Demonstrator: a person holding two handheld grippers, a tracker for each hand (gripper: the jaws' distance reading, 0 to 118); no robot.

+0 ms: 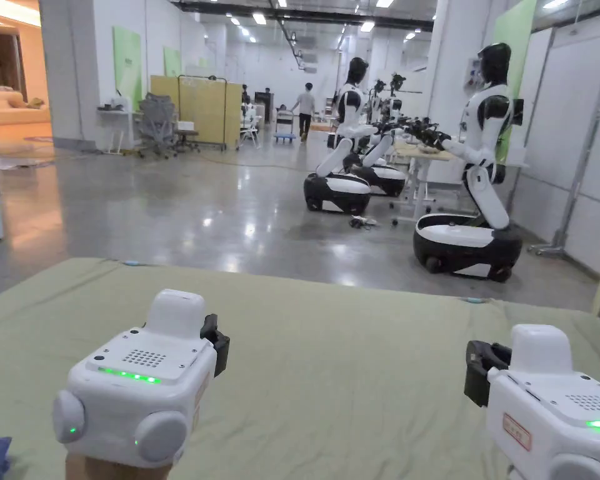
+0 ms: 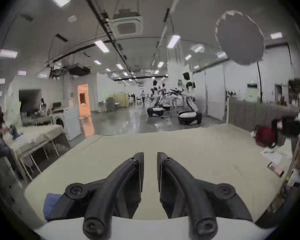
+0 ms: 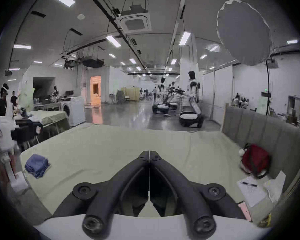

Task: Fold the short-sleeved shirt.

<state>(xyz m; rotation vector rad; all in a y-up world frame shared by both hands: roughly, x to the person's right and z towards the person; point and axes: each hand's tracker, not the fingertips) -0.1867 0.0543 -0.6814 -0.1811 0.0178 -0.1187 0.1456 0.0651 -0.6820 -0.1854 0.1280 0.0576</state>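
The left claw [image 2: 150, 159] is held slightly apart, the right claw [image 3: 149, 155] pressed together; nothing is gripped. The blue shirt [image 3: 36, 165] is bunched at the green desk's [image 1: 330, 375] 9 o'clock edge. It should be dragged to the centre and spread flat before folding

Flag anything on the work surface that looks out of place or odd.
Nothing looks spilled or damaged. One oddity: the blue garment is already a folded bundle at the left edge of the green-covered table, away from both grippers. The left gripper has its jaws apart, the right gripper has them closed on nothing.
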